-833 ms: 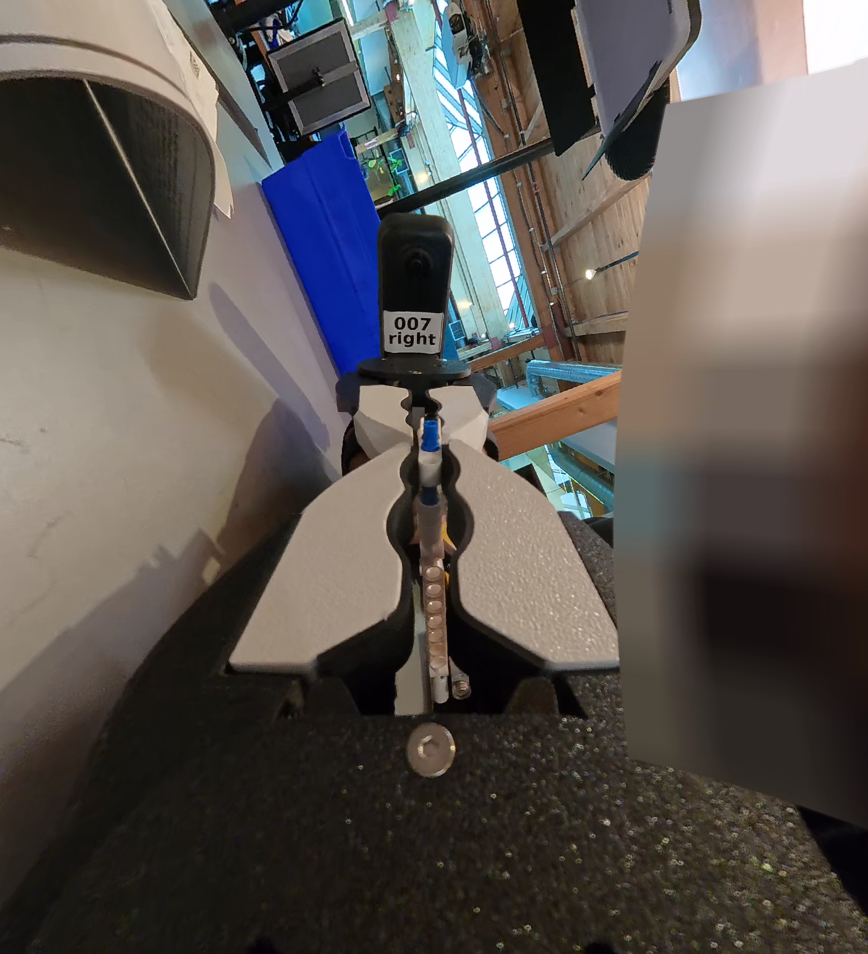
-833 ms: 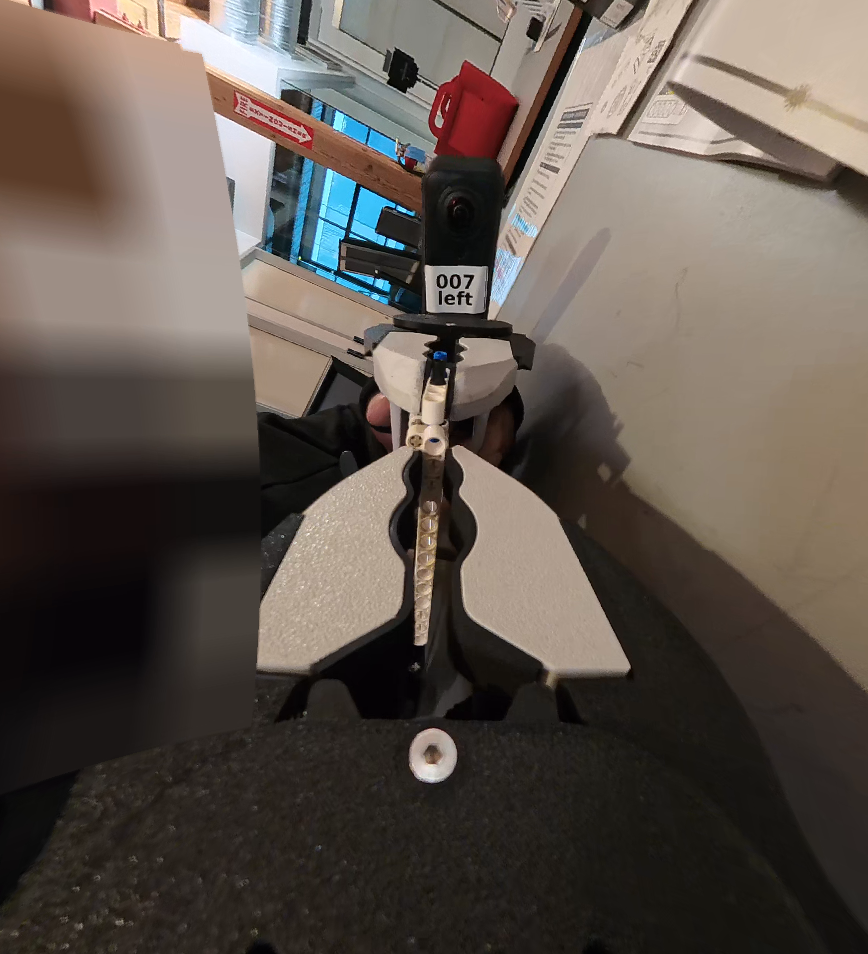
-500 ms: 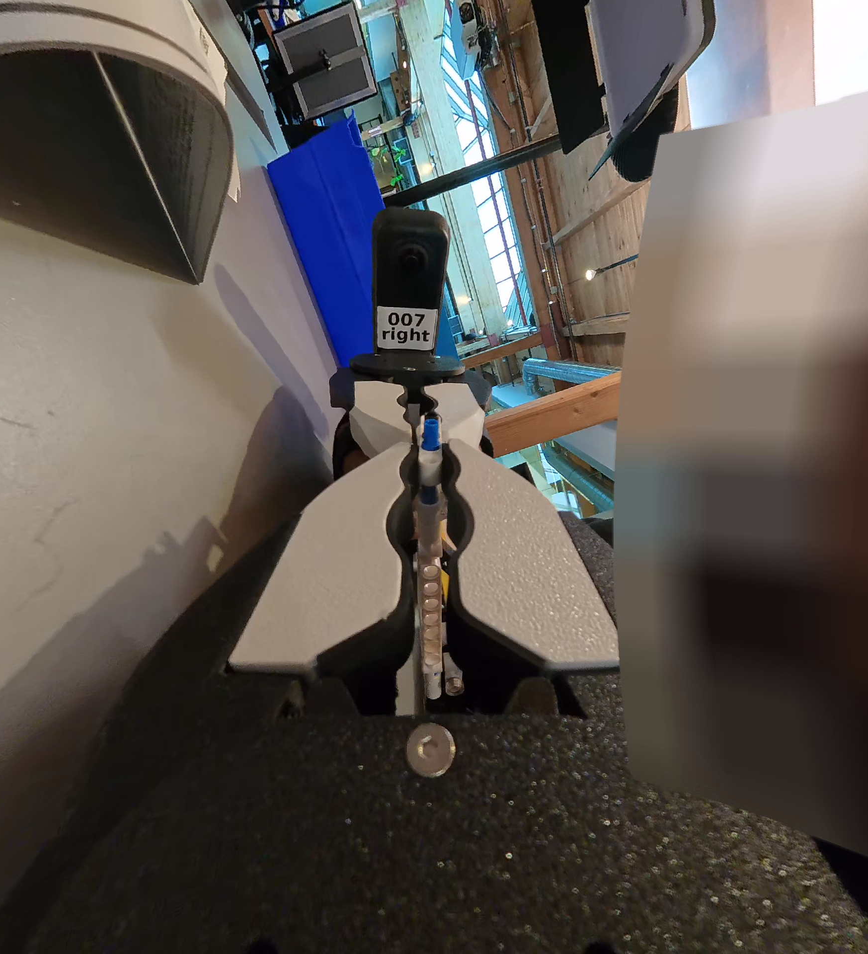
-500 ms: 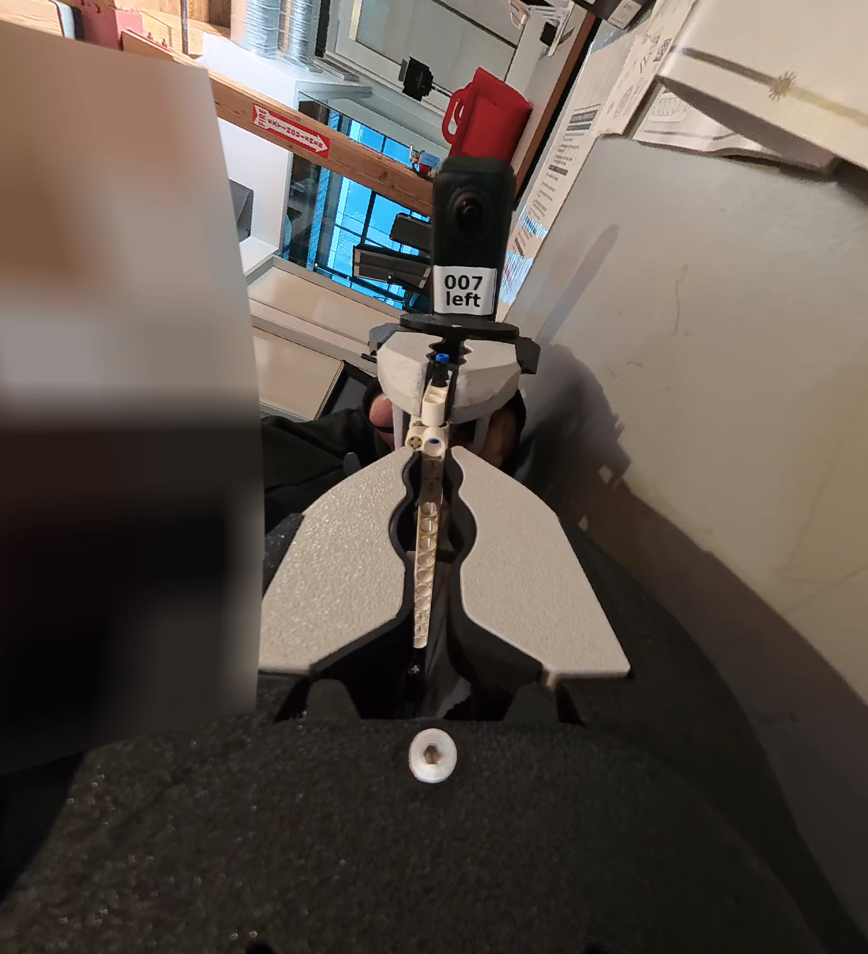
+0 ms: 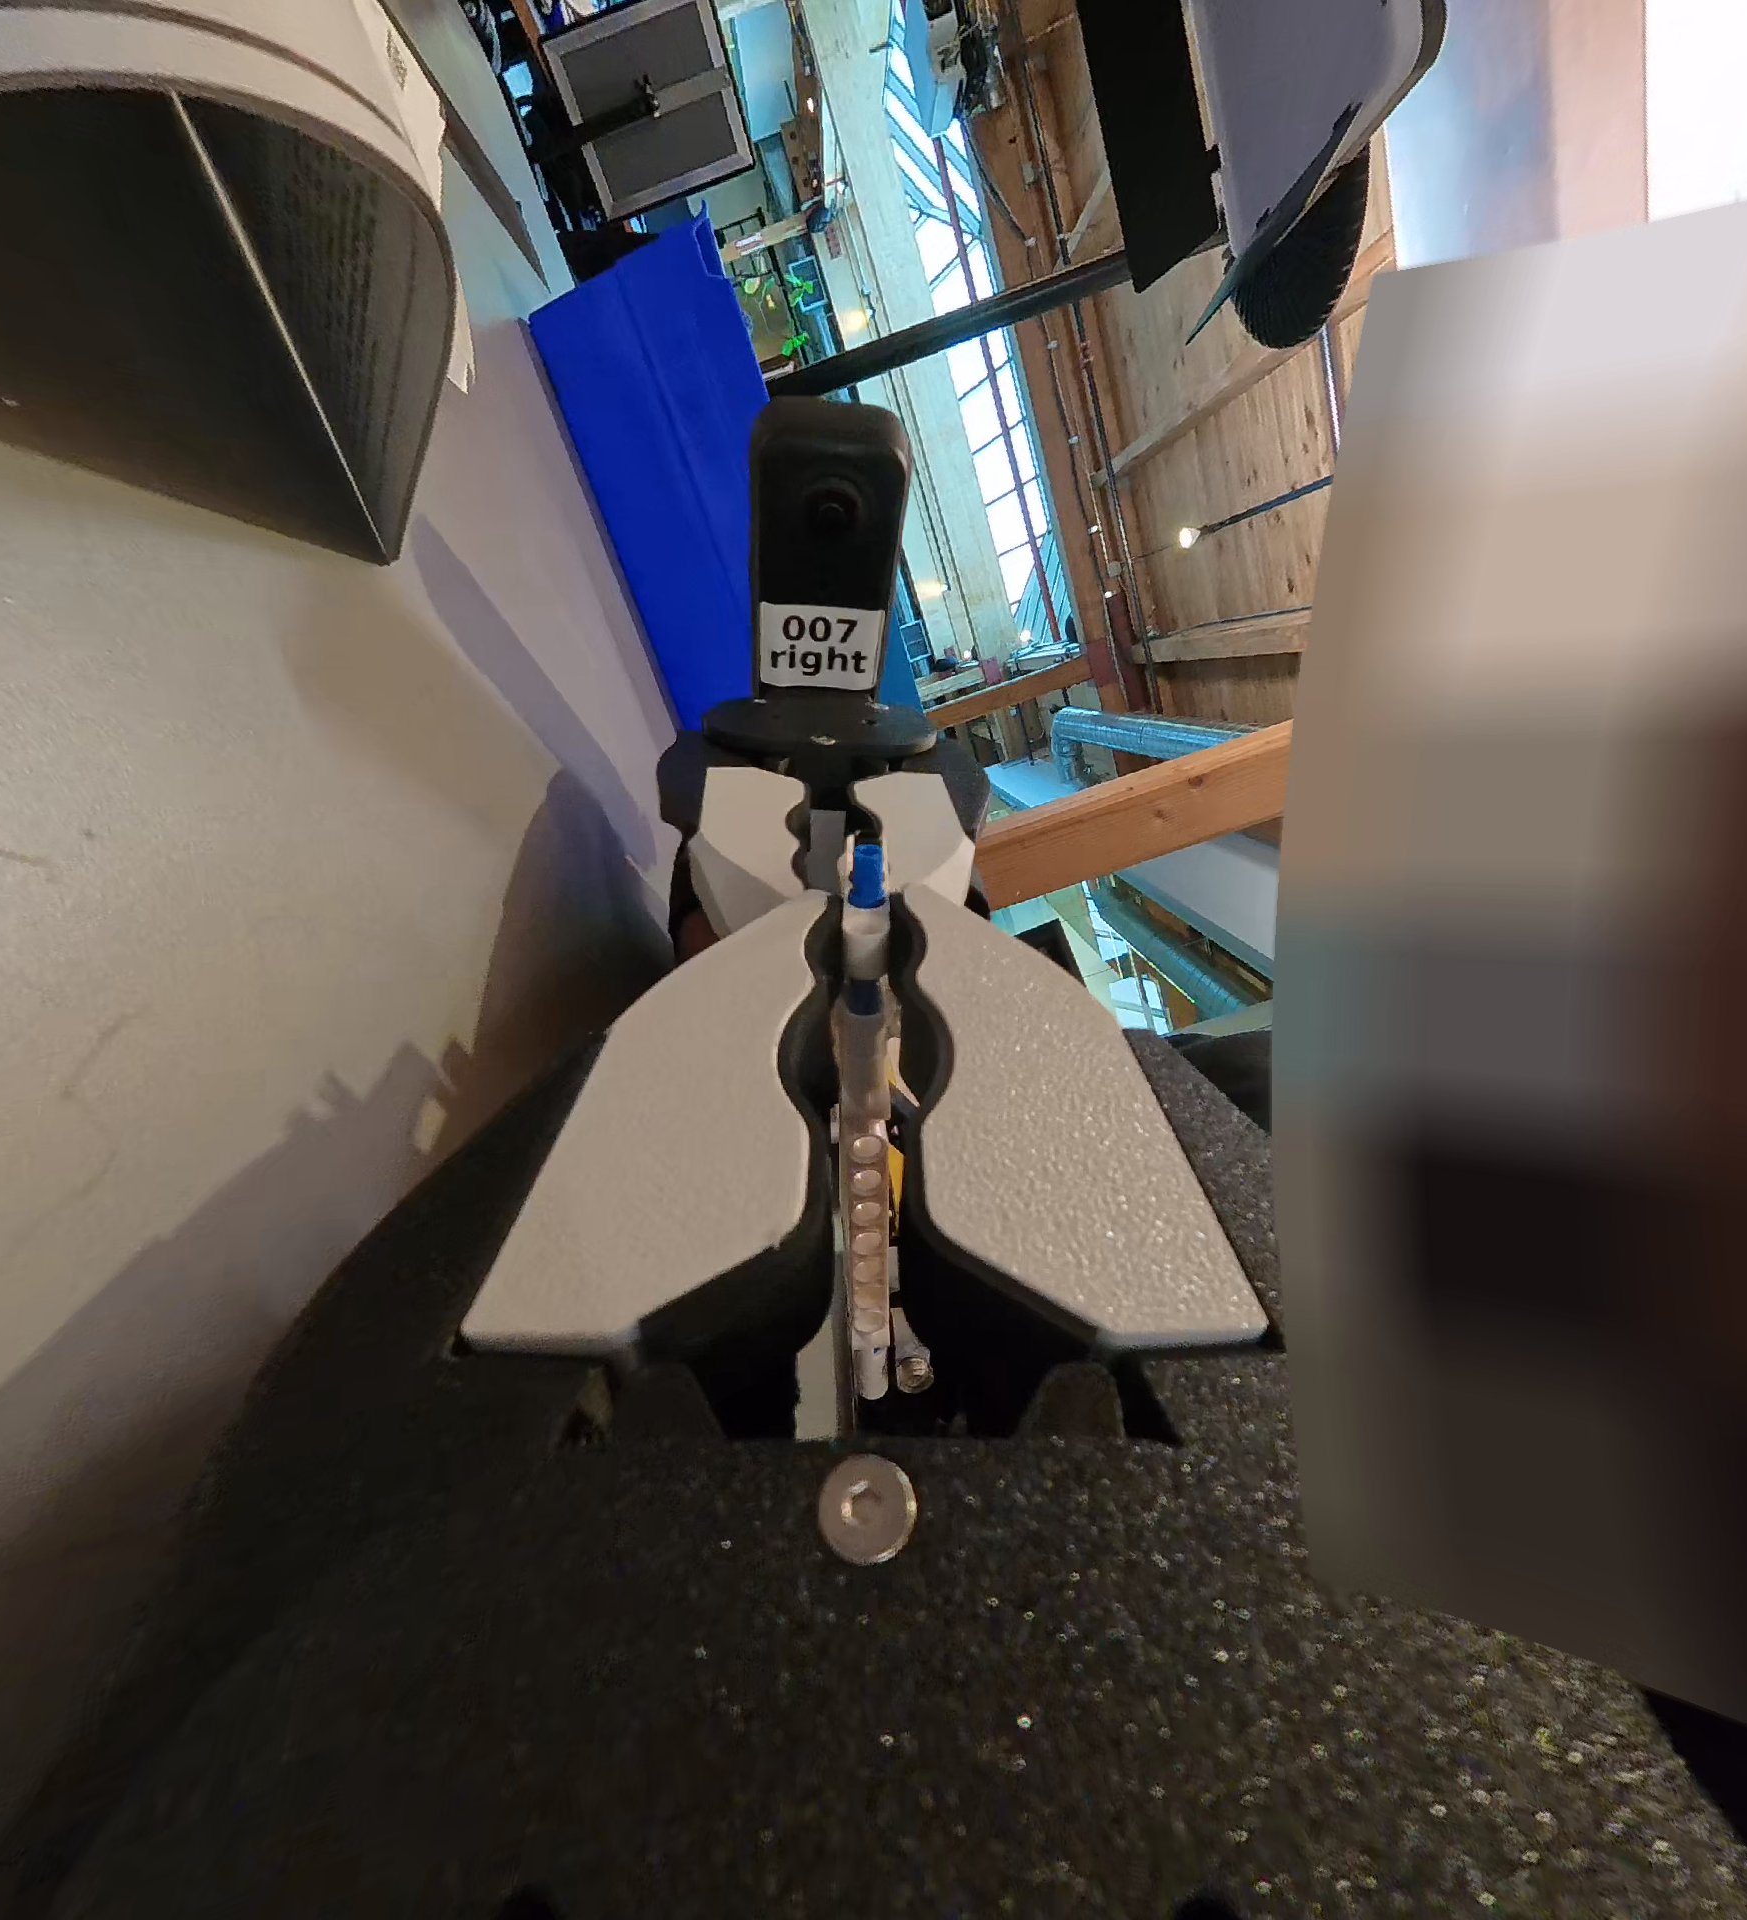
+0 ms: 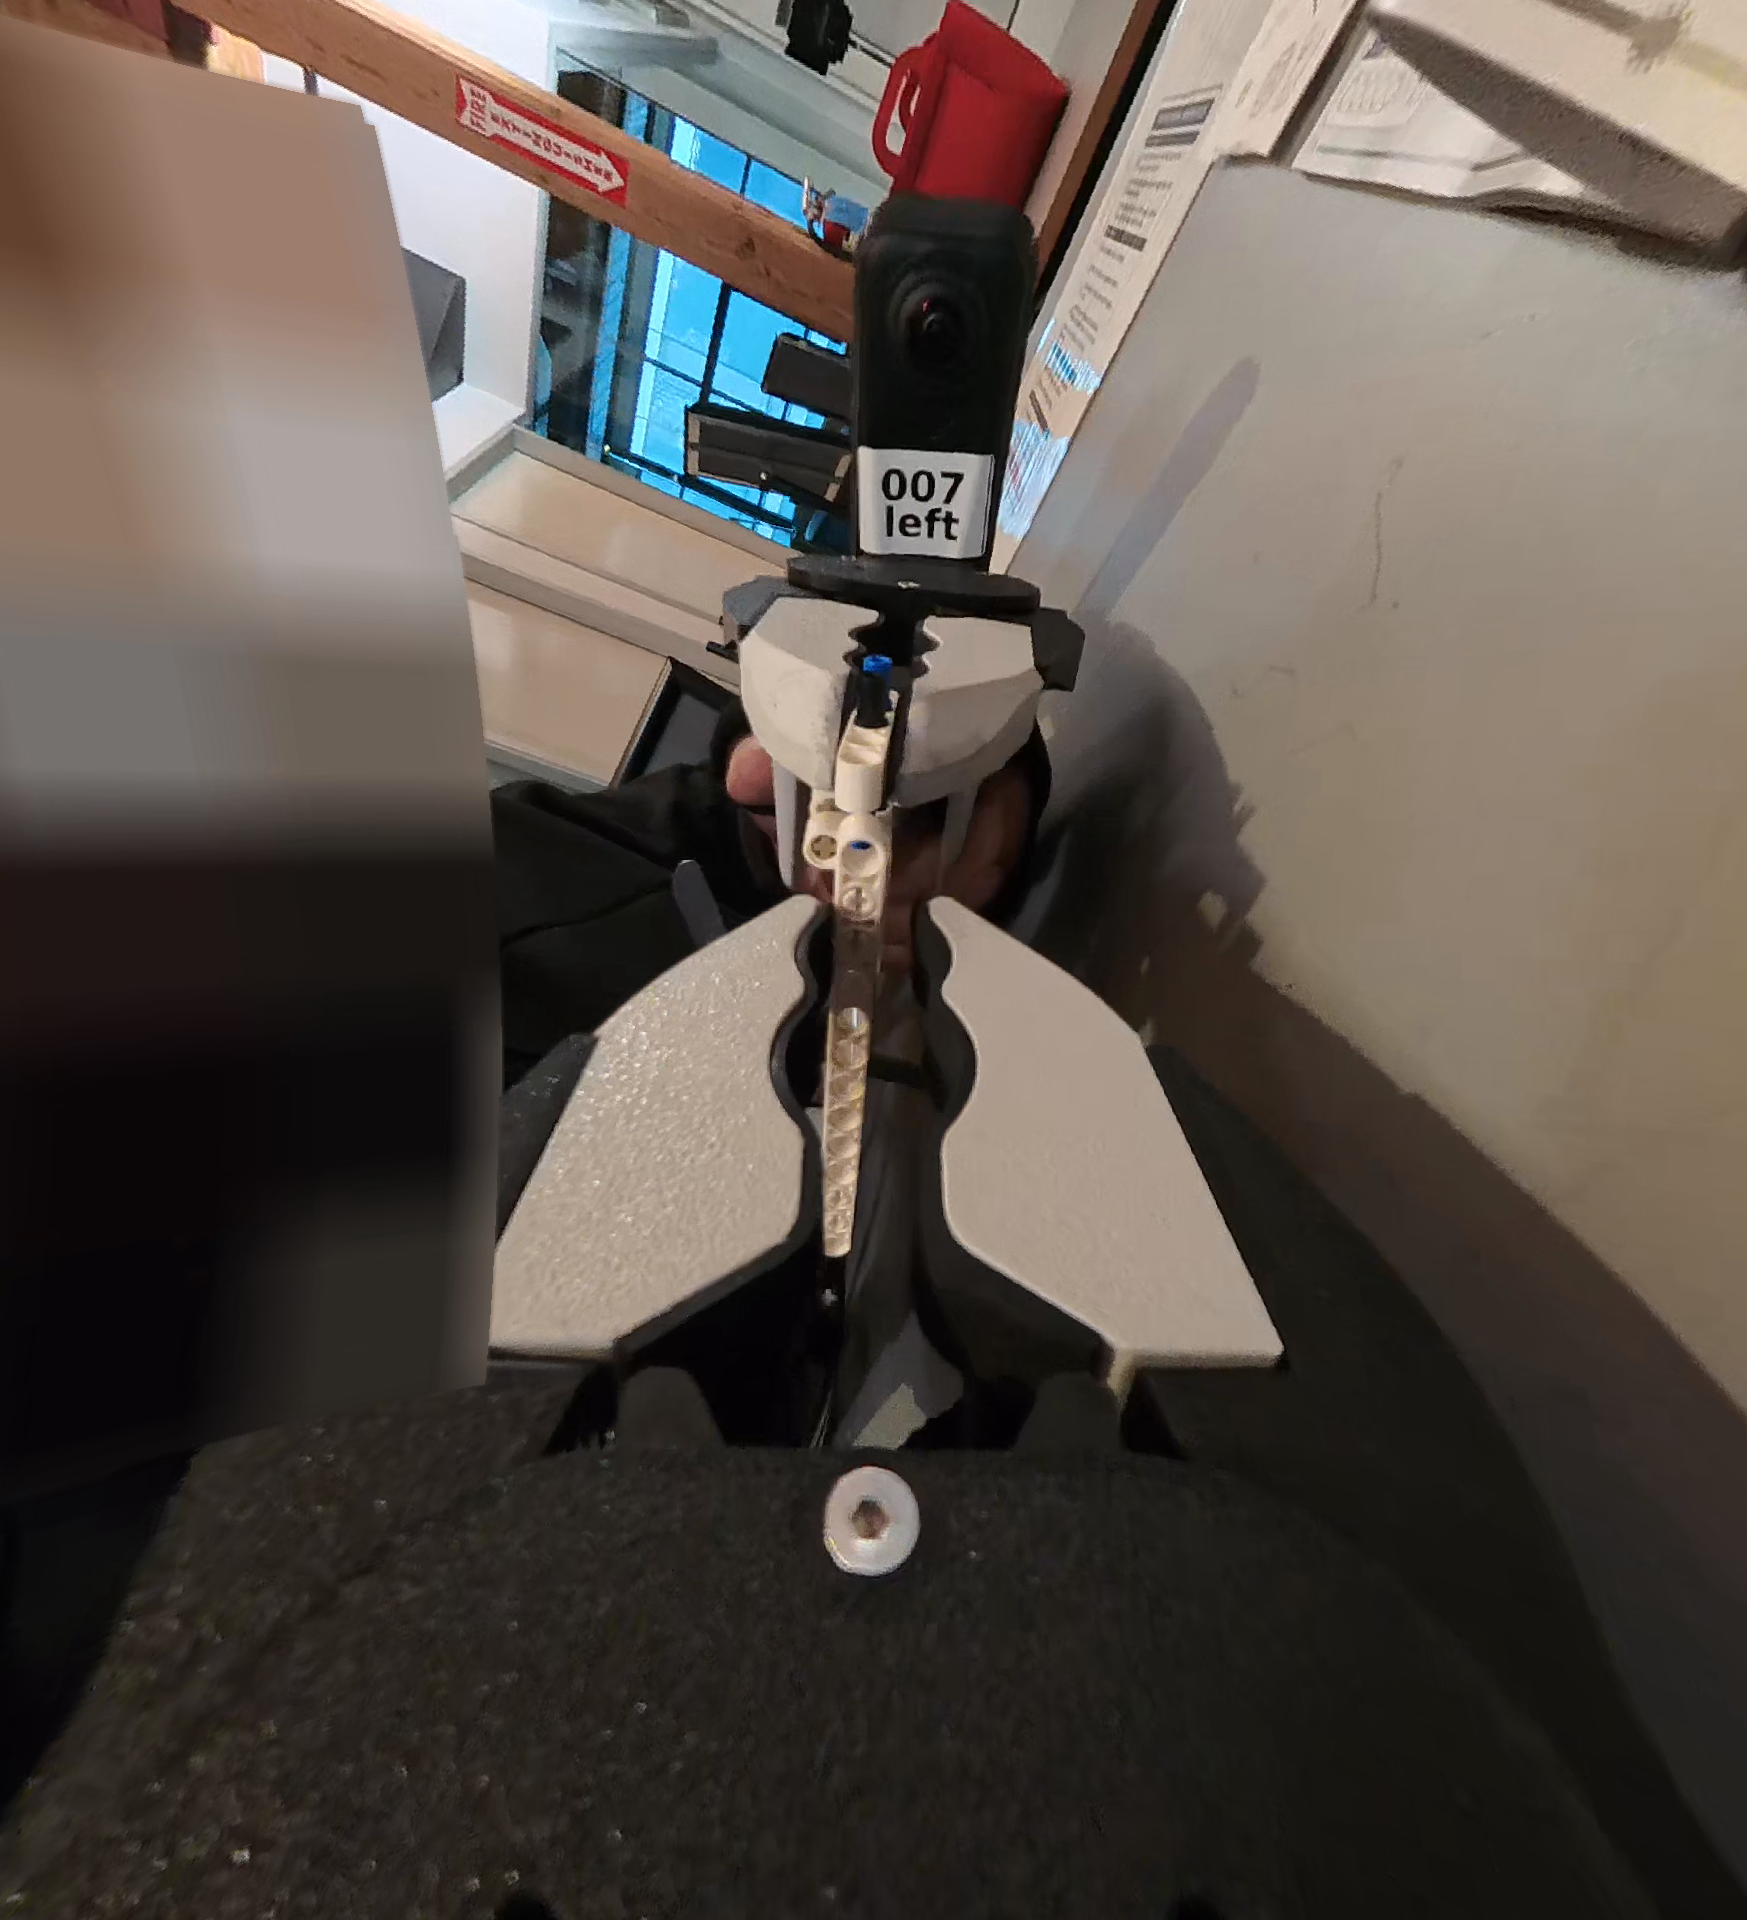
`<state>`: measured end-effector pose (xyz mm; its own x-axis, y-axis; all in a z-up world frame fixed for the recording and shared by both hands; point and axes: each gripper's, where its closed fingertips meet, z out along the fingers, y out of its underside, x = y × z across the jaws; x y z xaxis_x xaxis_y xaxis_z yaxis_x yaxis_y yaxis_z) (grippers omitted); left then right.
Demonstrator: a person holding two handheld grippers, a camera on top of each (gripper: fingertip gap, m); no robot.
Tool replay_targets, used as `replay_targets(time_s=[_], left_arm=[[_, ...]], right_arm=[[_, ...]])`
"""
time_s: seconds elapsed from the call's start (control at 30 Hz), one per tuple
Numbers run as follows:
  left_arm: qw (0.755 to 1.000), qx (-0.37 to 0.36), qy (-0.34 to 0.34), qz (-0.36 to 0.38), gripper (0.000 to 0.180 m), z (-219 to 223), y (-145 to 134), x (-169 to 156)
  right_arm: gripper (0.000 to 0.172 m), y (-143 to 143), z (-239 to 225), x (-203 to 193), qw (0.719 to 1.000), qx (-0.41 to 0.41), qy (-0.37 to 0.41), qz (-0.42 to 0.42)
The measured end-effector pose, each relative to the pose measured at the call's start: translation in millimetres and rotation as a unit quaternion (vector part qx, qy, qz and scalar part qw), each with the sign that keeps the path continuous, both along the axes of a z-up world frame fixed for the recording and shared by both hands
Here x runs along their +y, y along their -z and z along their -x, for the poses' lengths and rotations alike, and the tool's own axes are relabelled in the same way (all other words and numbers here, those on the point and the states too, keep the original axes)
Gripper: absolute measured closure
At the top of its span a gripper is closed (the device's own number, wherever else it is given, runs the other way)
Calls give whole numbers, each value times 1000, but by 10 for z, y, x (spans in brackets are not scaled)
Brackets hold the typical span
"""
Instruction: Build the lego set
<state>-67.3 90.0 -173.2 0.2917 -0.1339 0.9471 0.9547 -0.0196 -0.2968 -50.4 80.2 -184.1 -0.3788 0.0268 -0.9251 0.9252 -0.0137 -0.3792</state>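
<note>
A blue bin [image 5: 640, 436] against the wall; a red jug [image 6: 962, 104] behind.

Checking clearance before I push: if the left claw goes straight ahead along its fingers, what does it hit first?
The right claw. It faces the left claw head-on, close ahead, and a white holed beam with a blue pin bridges them, gripped by both. Depth is unclear, but nothing else lies between.

The grey wall [image 5: 173, 935] closes one flank of the facing grippers, the blue panel [image 5: 661, 468] stands beyond, and the opposite flank lies open toward the wooden beam [image 5: 1139, 821]
</note>
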Motion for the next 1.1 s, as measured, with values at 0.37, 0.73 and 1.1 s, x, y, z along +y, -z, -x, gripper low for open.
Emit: replay_targets(time_s=[0.37, 0.73, 1.1], left_arm=[[1000, 12, 16, 12, 173, -19, 20, -6], [999, -13, 32, 9, 173, -27, 33, -8], [999, -8, 35, 12, 173, -53, 37, 9]], right_arm=[[165, -16, -6, -6, 1000, 5, 2, 3], [155, -3, -6, -10, 1000, -22, -6, 19], [145, -50, 270, 33, 999, 14, 46, 15]])
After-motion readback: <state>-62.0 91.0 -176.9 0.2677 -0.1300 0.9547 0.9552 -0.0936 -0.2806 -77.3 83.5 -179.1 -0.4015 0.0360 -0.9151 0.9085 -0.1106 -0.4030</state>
